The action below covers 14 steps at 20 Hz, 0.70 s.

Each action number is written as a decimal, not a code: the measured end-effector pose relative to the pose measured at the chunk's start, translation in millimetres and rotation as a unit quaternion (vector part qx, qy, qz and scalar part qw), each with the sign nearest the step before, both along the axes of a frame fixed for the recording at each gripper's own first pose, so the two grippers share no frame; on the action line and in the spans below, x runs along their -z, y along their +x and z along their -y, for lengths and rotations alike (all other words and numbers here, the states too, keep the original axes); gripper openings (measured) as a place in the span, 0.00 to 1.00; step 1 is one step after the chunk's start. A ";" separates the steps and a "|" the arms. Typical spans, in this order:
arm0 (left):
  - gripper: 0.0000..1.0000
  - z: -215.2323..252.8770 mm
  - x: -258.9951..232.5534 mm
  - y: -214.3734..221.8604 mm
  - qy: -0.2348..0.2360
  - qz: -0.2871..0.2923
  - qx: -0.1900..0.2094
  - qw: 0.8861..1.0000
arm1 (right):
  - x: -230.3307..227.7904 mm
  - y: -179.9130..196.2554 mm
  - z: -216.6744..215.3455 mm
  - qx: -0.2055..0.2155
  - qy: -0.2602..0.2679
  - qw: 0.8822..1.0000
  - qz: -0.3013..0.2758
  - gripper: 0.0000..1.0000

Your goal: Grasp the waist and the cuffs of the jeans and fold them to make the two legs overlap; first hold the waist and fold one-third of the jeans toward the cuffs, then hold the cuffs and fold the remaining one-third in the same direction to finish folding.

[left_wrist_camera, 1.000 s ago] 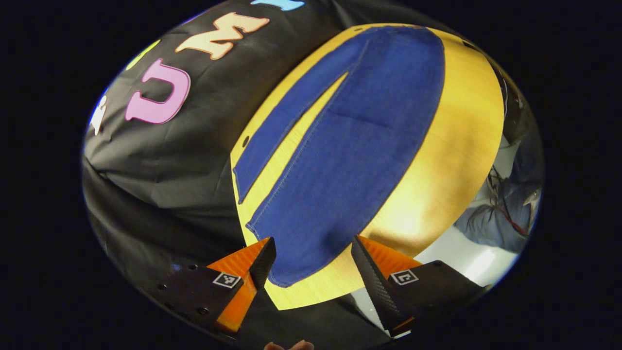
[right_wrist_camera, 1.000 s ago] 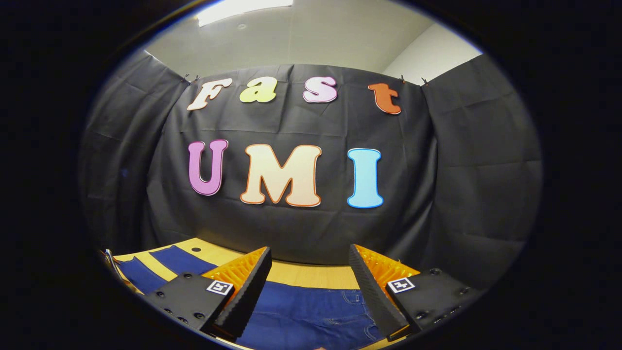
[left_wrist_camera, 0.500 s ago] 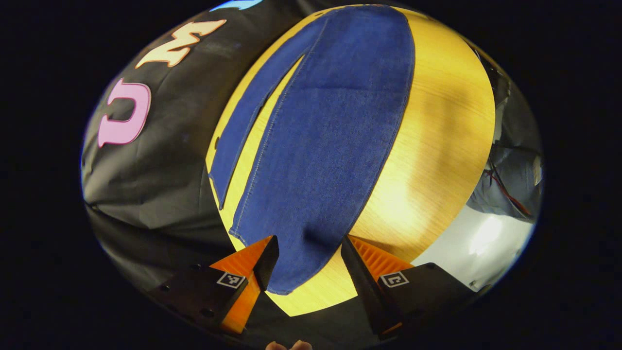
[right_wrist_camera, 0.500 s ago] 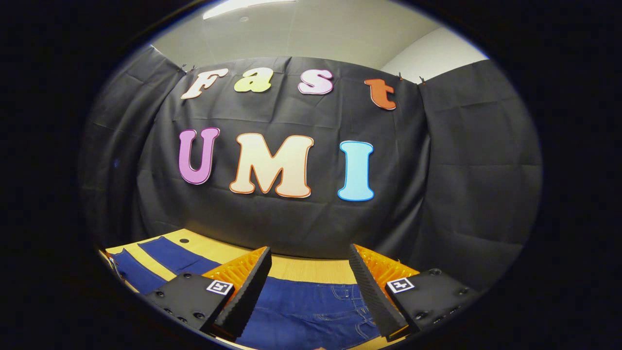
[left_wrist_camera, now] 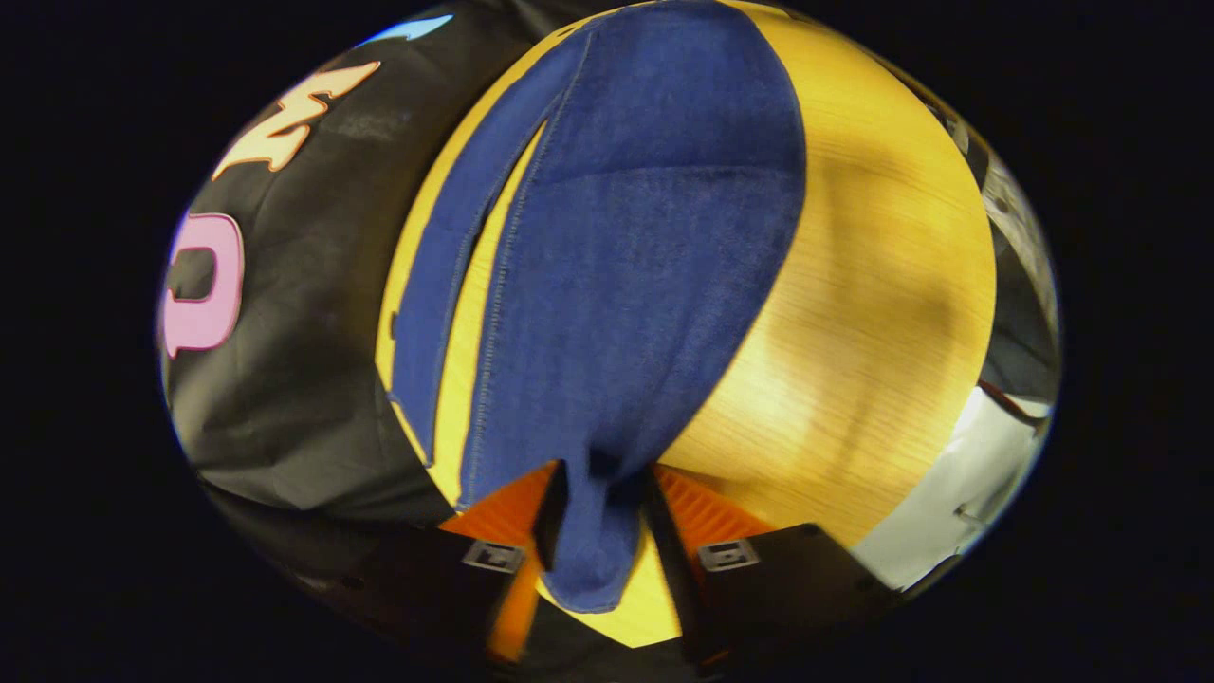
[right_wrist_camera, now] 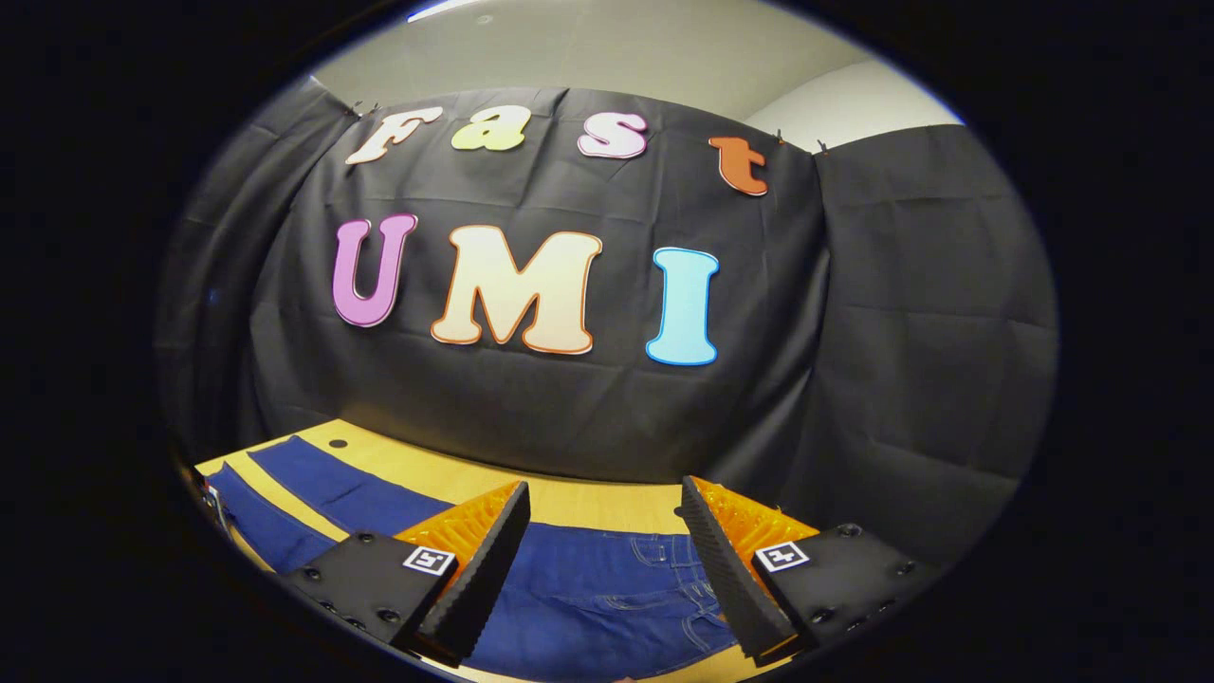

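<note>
Two trouser legs of the jeans (left_wrist_camera: pixel 626 285) lie flat and slightly apart on my wooden desk (left_wrist_camera: pixel 873 313), running away from the left tongs (left_wrist_camera: pixel 599 493) toward the far end, with a thin strip of bare wood showing between them. In the left gripper view the near leg's cuff (left_wrist_camera: pixel 593 560) sits between the tongs, which have narrowed onto it; cloth bunches at both fingers, so I read them as pinching the cuff right at the desk's near edge. To that leg's right I have a broad bare stretch of desk; to the left the other leg runs close beside the desk's long edge, with the black booth wall (left_wrist_camera: pixel 285 313) just beyond. In the right gripper view the right tongs (right_wrist_camera: pixel 602 531) are spread wide and hold nothing, hanging above the waist (right_wrist_camera: pixel 645 588) end of the jeans, with a band of bare desk between the waist and the booth wall behind.
</note>
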<state>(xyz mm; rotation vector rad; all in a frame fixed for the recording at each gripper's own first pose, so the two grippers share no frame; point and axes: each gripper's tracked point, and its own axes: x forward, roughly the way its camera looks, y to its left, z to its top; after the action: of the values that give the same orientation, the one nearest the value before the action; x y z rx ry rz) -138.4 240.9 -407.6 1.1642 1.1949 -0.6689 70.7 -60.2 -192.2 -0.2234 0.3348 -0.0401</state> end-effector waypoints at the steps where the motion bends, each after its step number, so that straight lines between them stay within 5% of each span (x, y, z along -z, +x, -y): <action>1: 0.31 -1.0 2.0 -1.7 -0.006 -0.005 0.001 1.000 | 4.0 -0.8 3.3 0.003 -0.008 1.000 -0.005 1.00; 2: 0.17 -2.2 4.1 -0.3 -0.010 -0.006 -0.001 1.000 | 9.7 -1.5 5.7 0.005 -0.013 1.000 -0.011 1.00; 5: 0.03 -2.2 3.0 2.3 -0.017 0.010 -0.012 1.000 | 30.3 -7.4 9.2 -0.001 -0.034 0.999 -0.040 0.99; 9: 0.00 -2.9 4.0 2.9 -0.024 -0.003 -0.060 0.998 | 66.0 -29.0 22.7 -0.062 -0.150 0.981 -0.102 0.99; 14: 0.00 -3.5 3.4 0.8 -0.010 -0.009 -0.029 0.999 | 111.0 -80.0 51.0 -0.122 -0.213 0.953 -0.180 0.99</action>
<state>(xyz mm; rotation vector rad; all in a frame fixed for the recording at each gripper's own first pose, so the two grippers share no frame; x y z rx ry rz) -137.7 244.4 -411.0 1.1048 1.2294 -0.6480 -9.3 -111.1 -303.2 -0.7041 0.6611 0.1764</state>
